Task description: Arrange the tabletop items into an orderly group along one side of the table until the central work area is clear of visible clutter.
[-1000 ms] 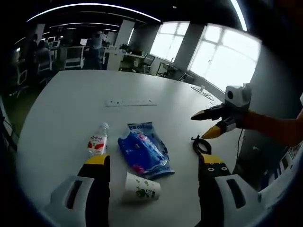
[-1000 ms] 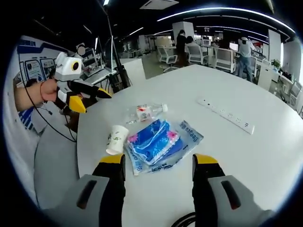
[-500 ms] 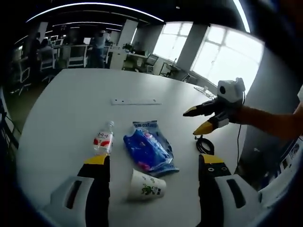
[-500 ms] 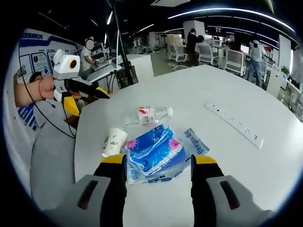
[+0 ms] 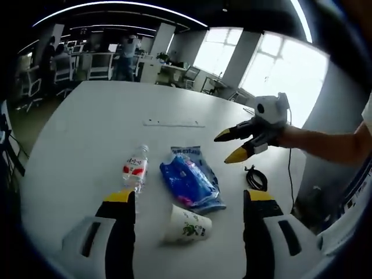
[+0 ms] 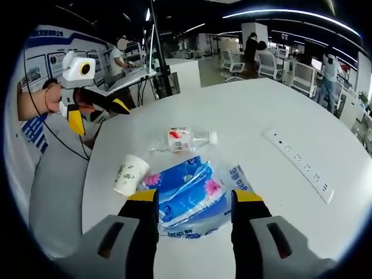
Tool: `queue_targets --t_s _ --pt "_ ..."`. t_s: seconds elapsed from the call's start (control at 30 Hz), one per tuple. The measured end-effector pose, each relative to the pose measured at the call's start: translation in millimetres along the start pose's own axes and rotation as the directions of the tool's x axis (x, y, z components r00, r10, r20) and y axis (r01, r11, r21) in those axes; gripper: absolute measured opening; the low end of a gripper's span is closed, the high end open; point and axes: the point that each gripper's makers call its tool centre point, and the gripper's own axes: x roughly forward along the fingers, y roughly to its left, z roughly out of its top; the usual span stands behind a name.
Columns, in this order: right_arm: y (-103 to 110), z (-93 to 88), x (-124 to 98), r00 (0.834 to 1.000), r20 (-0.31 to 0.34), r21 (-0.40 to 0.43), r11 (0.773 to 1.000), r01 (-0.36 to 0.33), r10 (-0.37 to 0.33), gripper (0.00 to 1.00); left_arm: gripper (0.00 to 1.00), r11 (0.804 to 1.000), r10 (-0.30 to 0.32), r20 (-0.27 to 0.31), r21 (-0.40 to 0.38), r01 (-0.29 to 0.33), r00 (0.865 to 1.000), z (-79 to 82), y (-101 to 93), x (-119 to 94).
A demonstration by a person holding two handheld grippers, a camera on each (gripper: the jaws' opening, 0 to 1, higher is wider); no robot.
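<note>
Left gripper view, bottom of frame: the left gripper hangs over the table with jaws wide and nothing between them. Just above the gap lies a paper cup on its side, and beyond it a blue packet. A bottle lies left of the packet, a power strip farther up, a black cable at right.

Right gripper view, bottom centre: the right gripper also stands wide and empty, directly over the packet. The cup lies to the left, the bottle above, the strip at right. The left gripper shows at upper left, jaws parted.
</note>
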Motion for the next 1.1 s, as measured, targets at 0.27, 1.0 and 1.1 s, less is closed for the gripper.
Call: queue_targets --t_s 0.27,1.0,1.1 --pt "-13.7 -0.3 21.6 0.999 -0.030 -0.033 0.999 -0.037 0.036 0.46 0.77 0.999 0.021 0.008 -0.026 -0.021 1.000 -1.2 11.0 -0.1" --pt "-33.0 -15.7 67.5 0.988 -0.097 -0.100 0.986 -0.131 0.121 0.34 0.76 0.996 0.056 -0.003 -0.073 -0.056 0.998 -13.2 31.1 1.0" --pt "-34.5 -16.3 72.2 0.987 -0.103 -0.111 0.985 -0.134 0.123 0.33 0.76 0.995 0.059 -0.004 -0.081 -0.060 0.998 -15.1 32.8 2.4"
